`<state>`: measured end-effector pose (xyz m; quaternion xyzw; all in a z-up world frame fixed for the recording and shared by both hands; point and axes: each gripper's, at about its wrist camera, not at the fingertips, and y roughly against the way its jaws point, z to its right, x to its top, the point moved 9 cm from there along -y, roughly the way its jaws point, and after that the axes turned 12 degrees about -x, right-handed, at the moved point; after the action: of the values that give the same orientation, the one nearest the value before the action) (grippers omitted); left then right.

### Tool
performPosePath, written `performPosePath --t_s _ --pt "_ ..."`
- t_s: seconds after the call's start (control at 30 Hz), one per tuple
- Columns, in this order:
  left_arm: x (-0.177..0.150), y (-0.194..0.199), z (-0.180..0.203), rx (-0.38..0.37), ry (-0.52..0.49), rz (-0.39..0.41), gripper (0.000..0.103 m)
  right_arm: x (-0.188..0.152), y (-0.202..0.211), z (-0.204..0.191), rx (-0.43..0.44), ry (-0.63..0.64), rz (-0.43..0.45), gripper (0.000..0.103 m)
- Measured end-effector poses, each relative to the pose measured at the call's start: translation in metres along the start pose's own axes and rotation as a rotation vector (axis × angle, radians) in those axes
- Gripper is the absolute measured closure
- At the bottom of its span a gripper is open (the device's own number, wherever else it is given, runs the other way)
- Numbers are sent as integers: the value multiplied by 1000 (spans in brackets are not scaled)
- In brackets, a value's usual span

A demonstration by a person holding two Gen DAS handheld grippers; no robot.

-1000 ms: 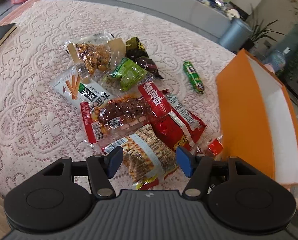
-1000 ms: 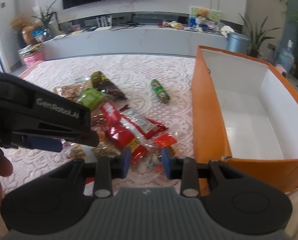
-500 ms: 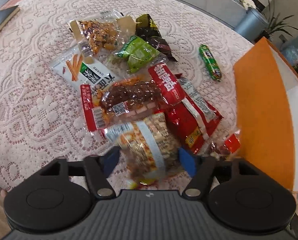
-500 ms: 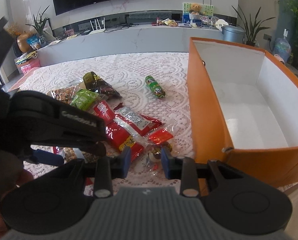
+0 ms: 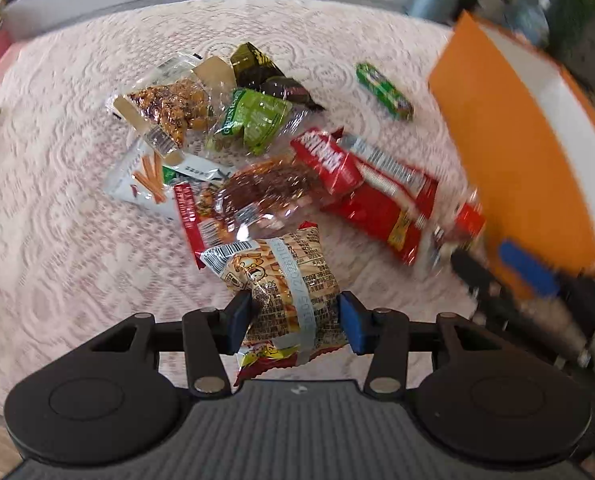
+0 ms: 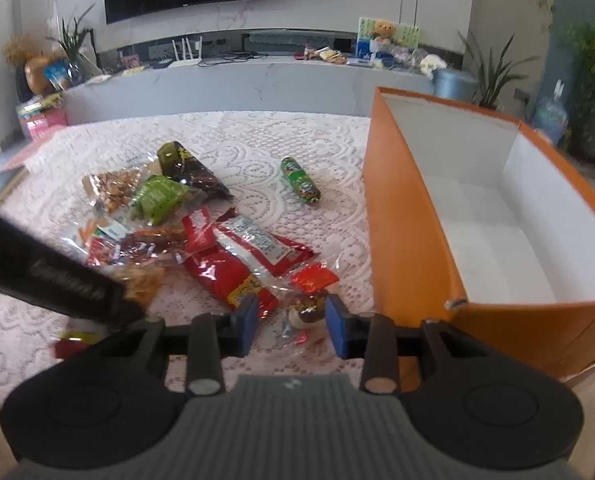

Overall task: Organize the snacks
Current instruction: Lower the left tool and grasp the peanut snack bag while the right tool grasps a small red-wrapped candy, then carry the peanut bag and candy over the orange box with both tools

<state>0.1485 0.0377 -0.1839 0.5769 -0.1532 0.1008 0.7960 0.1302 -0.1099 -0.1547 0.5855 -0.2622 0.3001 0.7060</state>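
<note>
Closing in on the tan crinkly packet of printed snack sticks [image 5: 285, 280], the left tongs [image 5: 293, 322] have just been narrowing, and their blue pads now sit against the packet's two sides, so it looks gripped. A second ago the same packet lay between wider-set pads, so I judge the pick-up stage reached, with the lift to come. The right tongs [image 6: 290, 324] have just been opening a little and stand narrow, astride the small clear-wrapped sweet with a red end [image 6: 307, 304]; the pads do not appear to press it, so it is not held. Both snacks lie at the near edge of the heap on the lace-covered bench [image 6: 257, 144].

The tall orange cardboard box with a white lining [image 6: 409, 240] stands just beside the heap, on its right in both views. Its white floor shows bare in the right wrist view: nothing is in it yet, though the near corner is hidden behind its wall. Every snack is outside it, including the green sausage-shaped wrapper [image 6: 300, 180] lying apart.
</note>
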Motion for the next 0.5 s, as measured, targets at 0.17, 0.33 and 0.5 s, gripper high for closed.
performPosePath --t_s 0.17,0.33,0.5 --pt "-7 -2 -12 -11 17 -8 41 0 -10 -13 -91 76 -4 54" --pt "-6 -5 -26 -90 102 -5 35 -2 -29 -15 -144 78 -55 54" --pt "-6 -6 -32 -132 150 -3 32 0 -43 -18 -196 61 -74 54"
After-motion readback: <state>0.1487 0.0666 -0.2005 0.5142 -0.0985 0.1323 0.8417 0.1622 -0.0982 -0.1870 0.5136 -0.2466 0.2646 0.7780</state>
